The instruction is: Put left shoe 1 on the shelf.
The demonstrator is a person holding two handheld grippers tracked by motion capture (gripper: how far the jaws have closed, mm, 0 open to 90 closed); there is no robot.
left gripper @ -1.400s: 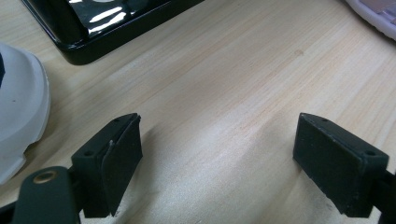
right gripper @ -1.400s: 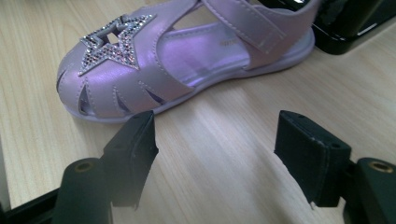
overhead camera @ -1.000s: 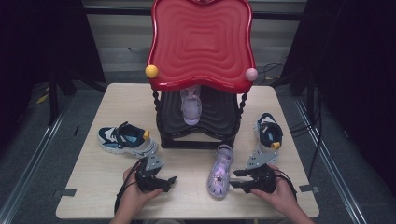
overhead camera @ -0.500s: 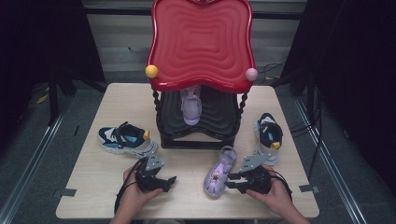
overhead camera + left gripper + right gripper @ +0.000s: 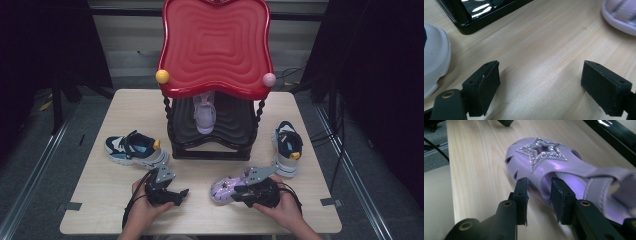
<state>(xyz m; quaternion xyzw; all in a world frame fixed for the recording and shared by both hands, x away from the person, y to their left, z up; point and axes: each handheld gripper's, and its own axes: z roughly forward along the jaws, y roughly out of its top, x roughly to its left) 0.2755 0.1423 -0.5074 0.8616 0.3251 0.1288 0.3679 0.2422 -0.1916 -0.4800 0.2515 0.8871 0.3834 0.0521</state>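
Note:
A purple sandal (image 5: 226,189) with a glitter star (image 5: 541,152) lies on the wooden table (image 5: 100,200) in front of the stand, toe pointing left. My right gripper (image 5: 239,194) comes in from its right. In the right gripper view that gripper (image 5: 539,187) has just been closing, and its pads pinch the sandal's (image 5: 574,170) side wall. My left gripper (image 5: 181,194) rests low over bare wood to the sandal's left. Its jaws (image 5: 541,75) stand wide open with nothing between them. A matching purple sandal (image 5: 204,112) sits on the stand's black lower shelf.
A tall stand with a red wavy top (image 5: 215,45) and black base (image 5: 479,12) fills the table's middle back. A blue and white sneaker (image 5: 132,149) lies at left, its sole (image 5: 434,57) near my left gripper. A dark sneaker (image 5: 287,147) lies at right.
The right gripper closed on the purple sandal and swung it from lying lengthwise to lying crosswise, toe now to the left; the hand shifted a little left. The left gripper stayed put.

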